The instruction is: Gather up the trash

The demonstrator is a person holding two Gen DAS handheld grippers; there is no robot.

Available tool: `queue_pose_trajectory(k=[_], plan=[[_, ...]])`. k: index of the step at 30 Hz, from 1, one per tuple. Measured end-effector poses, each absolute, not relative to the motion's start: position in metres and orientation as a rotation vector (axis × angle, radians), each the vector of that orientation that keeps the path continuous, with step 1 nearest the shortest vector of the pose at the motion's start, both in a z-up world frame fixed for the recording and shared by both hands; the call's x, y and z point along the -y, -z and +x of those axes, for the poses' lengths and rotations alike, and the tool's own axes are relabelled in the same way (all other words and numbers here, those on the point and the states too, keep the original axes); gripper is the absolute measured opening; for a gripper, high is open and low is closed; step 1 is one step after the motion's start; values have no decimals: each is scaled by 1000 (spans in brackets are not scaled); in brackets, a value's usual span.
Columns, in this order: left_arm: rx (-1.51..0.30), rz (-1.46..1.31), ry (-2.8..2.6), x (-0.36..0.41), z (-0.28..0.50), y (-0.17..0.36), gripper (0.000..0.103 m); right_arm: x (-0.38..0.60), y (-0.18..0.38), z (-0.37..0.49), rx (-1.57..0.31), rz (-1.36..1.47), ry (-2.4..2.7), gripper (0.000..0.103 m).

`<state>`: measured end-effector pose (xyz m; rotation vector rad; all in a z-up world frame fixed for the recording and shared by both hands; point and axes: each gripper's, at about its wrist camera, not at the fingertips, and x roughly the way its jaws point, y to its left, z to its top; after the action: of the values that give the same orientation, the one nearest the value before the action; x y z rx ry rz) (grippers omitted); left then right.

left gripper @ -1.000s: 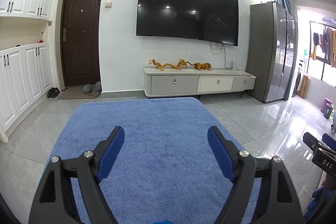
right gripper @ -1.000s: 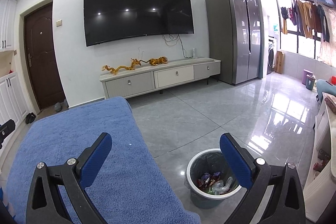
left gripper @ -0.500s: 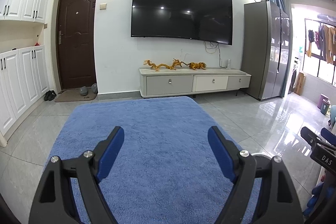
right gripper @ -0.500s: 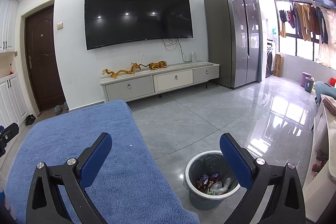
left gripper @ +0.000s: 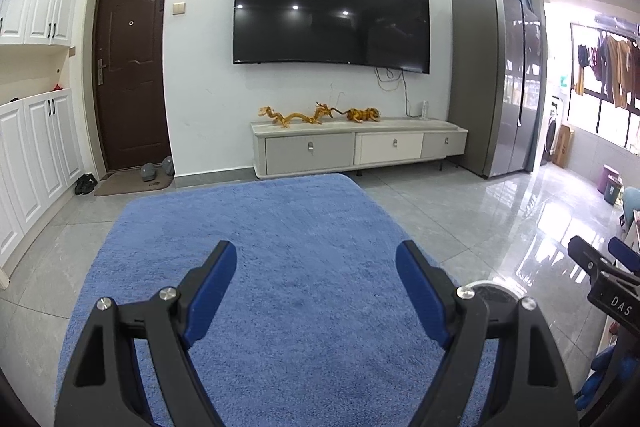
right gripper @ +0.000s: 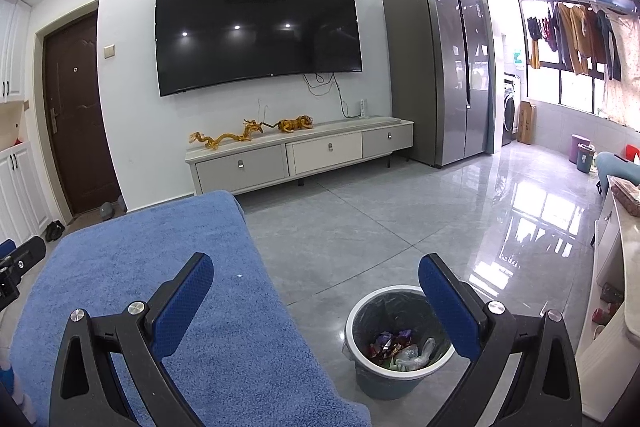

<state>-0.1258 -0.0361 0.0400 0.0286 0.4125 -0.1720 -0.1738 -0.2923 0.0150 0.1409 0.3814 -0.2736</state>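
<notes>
A grey trash bin (right gripper: 362, 379) lined with a dark bag stands on the floor beside the blue rug (right gripper: 160, 287). Wrappers and clear plastic trash (right gripper: 400, 345) lie inside it. My right gripper (right gripper: 316, 275) is open and empty, held above the rug's right edge and the bin. My left gripper (left gripper: 316, 263) is open and empty above the blue rug (left gripper: 280, 247). The bin's rim (left gripper: 486, 285) shows just behind the left gripper's right finger. The right gripper (left gripper: 600, 267) shows at the left wrist view's right edge. I see no loose trash on the rug.
A low TV cabinet (left gripper: 356, 147) with gold dragon figures stands under a wall TV (left gripper: 332, 11). A grey fridge (right gripper: 440, 67) stands at the right. A brown door (left gripper: 130, 75) and white cupboards (left gripper: 36, 147) are at the left. A white cabinet (right gripper: 612, 287) is at the far right.
Both wrist views have tilted up a little, so the room sits lower in frame. Both grippers stay open and empty.
</notes>
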Motion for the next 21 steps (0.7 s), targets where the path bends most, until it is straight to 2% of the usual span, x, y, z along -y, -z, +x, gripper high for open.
queue_pose_trajectory(k=[21], plan=[[-434,113,190,82,-86,-29,81,311,3,-148,-426,126,295,103]])
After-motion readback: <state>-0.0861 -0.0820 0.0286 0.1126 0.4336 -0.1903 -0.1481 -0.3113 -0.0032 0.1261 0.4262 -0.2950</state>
